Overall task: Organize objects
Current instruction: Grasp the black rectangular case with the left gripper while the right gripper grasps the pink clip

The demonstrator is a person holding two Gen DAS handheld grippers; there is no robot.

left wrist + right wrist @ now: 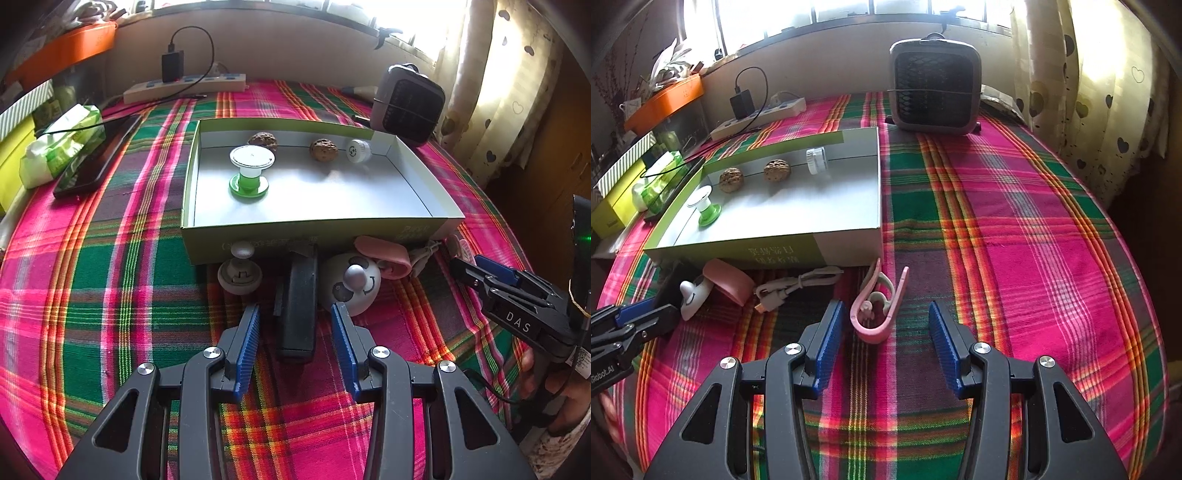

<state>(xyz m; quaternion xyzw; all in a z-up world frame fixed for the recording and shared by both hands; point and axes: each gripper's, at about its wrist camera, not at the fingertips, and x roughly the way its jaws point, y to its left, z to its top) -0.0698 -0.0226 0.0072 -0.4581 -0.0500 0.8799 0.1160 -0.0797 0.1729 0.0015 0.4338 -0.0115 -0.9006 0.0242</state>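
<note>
In the left wrist view my left gripper (pixel 297 314) stands open over the plaid cloth, with a long black object (pixel 297 306) lying between its blue pads, which do not touch it. Beside it are a grey knob (pixel 240 273), a white panda-face ball (pixel 354 284) and a pink case (pixel 384 254). In the right wrist view my right gripper (pixel 886 314) is open around a pink clip (pixel 875 314), clear of it on both sides. The green-sided box (pixel 314 229) holds a green-and-white spool (pixel 249 170), two walnuts (pixel 323 149) and a white cap (pixel 358 150).
A grey fan (pixel 934 88) stands behind the box at the back right. A power strip (pixel 184 86) with a charger, a phone (pixel 96 158) and a wipes pack (pixel 59 147) lie at the left. A white cable (pixel 790 286) lies in front of the box. A curtain hangs at the right.
</note>
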